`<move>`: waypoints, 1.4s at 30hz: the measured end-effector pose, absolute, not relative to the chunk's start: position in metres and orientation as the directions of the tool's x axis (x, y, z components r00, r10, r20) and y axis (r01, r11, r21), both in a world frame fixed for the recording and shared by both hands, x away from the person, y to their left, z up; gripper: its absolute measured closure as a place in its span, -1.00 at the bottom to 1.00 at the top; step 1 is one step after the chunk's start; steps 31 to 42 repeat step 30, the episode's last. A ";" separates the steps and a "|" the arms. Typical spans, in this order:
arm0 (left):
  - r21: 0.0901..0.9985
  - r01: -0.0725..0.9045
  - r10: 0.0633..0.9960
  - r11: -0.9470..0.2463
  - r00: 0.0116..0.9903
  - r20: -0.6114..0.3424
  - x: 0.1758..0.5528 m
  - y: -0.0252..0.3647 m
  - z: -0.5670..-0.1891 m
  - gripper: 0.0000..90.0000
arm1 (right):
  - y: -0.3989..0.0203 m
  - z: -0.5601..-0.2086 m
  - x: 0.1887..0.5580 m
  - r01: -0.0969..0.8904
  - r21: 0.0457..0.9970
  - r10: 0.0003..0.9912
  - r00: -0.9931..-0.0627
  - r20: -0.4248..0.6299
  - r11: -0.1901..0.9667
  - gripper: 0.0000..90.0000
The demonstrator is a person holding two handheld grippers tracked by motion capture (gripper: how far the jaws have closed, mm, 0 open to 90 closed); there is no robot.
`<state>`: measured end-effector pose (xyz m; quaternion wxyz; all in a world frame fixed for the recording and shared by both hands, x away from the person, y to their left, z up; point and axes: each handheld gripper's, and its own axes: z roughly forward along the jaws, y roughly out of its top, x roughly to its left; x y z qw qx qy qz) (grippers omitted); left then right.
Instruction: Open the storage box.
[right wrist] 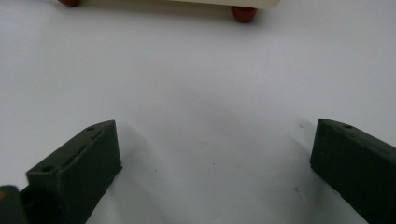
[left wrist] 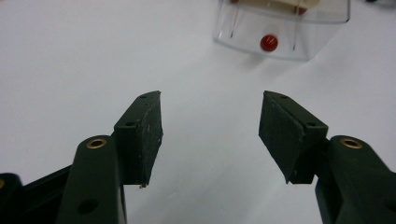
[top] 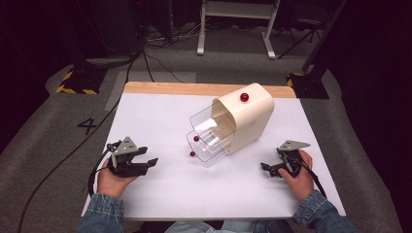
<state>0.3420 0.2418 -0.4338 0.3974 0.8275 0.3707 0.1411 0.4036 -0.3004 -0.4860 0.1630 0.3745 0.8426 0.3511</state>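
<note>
White table carries cream drawer cabinet at centre, two clear drawers pulled out toward person, red knobs on fronts. Left gripper rests near left edge, jaws spread, empty. Right gripper rests right of cabinet, jaws spread wide, empty.

White table with wooden far edge, bearing a cream drawer cabinet with clear drawers pulled out.
</note>
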 end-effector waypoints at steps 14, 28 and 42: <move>0.626 0.583 0.746 -0.518 0.666 -0.004 0.346 0.235 -0.468 -0.18 | -0.300 -0.486 0.404 0.517 0.714 0.746 -0.666 -0.011 0.473 -0.97; 0.688 0.554 0.758 -0.468 0.652 -0.009 0.345 0.241 -0.482 -0.51 | -0.300 -0.486 0.404 0.517 0.714 0.745 -0.667 -0.011 0.473 -0.97; 0.689 0.555 0.764 -0.465 0.645 -0.004 0.345 0.240 -0.482 -0.53 | -0.300 -0.486 0.404 0.517 0.713 0.745 -0.667 -0.012 0.473 -0.97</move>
